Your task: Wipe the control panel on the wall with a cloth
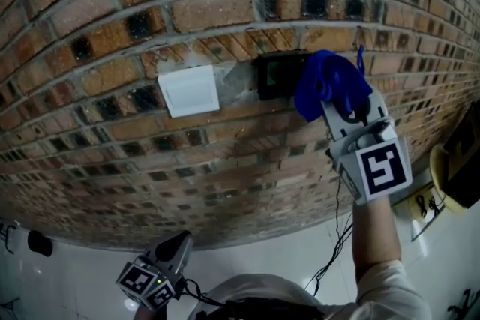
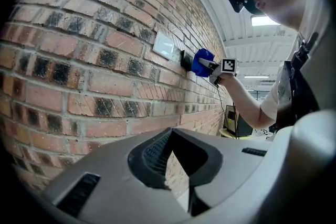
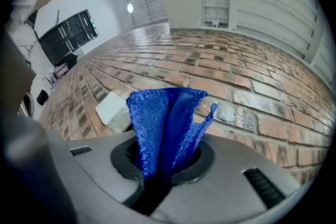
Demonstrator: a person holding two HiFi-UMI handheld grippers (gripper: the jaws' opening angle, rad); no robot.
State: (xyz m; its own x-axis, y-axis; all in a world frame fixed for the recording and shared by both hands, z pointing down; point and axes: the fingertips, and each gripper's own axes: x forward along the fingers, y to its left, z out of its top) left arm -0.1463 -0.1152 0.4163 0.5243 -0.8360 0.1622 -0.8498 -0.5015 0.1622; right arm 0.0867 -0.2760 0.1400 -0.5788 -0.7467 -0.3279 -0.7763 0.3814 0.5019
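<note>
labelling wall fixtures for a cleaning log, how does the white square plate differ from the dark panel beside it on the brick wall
Look: the white square plate is blank; the dark control panel is black with a greenish screen.
Cover: the plate shows whole; the panel's right edge is hidden behind the blue cloth.
Place: in the head view the plate sits left of the panel.
Both are fixed to the brick wall, side by side.

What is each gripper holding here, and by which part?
The right gripper is shut on the cloth, pinching its bunched lower end; the rest fans out free. The left gripper holds nothing.
</note>
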